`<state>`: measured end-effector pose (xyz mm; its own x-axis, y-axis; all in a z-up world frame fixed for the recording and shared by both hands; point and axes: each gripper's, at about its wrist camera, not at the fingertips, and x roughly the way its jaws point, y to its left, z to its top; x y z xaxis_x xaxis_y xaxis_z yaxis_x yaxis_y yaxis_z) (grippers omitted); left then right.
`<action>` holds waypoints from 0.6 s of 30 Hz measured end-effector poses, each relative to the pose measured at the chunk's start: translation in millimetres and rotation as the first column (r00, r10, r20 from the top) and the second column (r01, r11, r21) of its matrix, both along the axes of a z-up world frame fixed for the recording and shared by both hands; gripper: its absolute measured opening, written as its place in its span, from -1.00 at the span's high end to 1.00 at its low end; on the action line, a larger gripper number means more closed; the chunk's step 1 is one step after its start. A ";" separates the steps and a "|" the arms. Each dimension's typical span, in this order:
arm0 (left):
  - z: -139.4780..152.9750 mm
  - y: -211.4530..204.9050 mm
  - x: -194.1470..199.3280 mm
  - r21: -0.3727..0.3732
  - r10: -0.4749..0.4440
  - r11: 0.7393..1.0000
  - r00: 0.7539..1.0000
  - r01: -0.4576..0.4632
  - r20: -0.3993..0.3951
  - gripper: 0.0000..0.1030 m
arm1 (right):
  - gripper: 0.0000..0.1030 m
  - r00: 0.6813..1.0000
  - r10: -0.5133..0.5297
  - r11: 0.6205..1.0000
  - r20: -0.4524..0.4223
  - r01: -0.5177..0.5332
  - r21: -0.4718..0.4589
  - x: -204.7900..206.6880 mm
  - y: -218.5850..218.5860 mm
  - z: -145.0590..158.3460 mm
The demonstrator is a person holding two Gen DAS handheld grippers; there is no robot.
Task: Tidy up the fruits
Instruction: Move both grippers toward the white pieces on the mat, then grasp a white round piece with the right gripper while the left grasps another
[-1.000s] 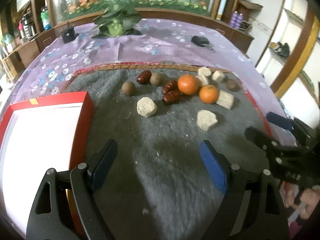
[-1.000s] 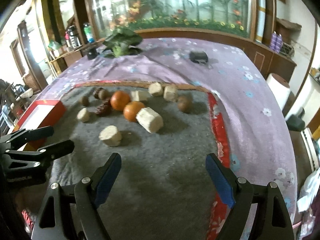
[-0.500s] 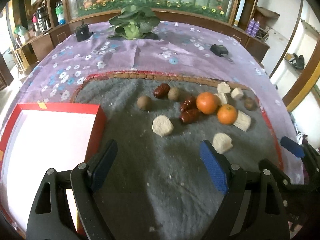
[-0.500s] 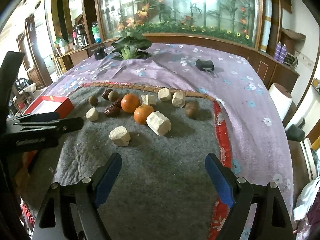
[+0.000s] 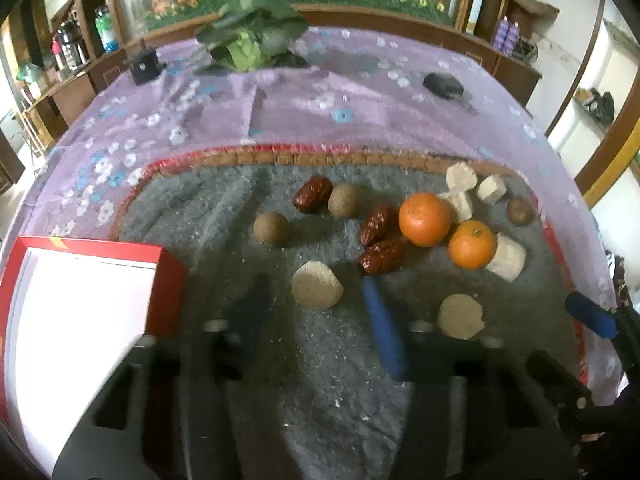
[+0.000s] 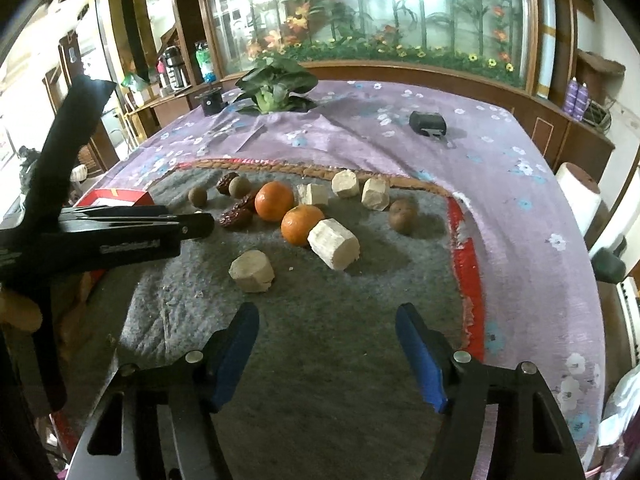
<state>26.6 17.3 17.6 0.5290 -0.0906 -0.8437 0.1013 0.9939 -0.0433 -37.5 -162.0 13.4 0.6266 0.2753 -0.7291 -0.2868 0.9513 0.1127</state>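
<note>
Two oranges point(image 5: 425, 219) point(image 5: 472, 244), three red dates point(image 5: 313, 199), small brown round fruits point(image 5: 271, 229) and several pale cut chunks point(image 5: 317, 291) lie on a grey felt mat point(image 5: 320, 380). A red box with a white inside point(image 5: 80, 320) stands at the left. My left gripper point(image 5: 316, 328) is open and empty, blurred, just short of the near chunk. My right gripper point(image 6: 328, 344) is open and empty above the mat, short of another chunk point(image 6: 252, 266). The oranges point(image 6: 274, 201) point(image 6: 302, 224) show in the right view too.
The mat lies on a purple flowered tablecloth point(image 5: 320, 100). A leafy plant point(image 5: 252, 36), a small black box point(image 5: 146, 66) and a black object point(image 5: 443, 85) sit at the far side. The left gripper's body point(image 6: 100, 236) crosses the right view at left.
My left gripper has moved forward toward the fruit, which now looks larger, and its jaws are narrower. The right gripper has also narrowed its jaws and risen slightly.
</note>
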 end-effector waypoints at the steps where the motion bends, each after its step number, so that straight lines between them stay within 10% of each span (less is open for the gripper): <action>1: -3.6 2.2 1.9 -0.019 -0.004 1.000 1.000 0.004 -0.020 0.35 | -0.32 1.000 0.002 1.000 -0.002 -0.002 0.001 0.2 -0.2 0.0; 18: 23.5 29.4 -15.3 -0.151 -0.024 0.988 0.999 0.020 -0.024 0.48 | -0.32 0.998 0.067 0.998 -0.011 -0.067 0.010 2.1 16.2 -0.9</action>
<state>11.3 46.7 41.1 0.5036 -0.2291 -0.8330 0.1201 0.9734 -0.1951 -35.4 -145.8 12.5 0.5983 0.3238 -0.7330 -0.3489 0.9287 0.1255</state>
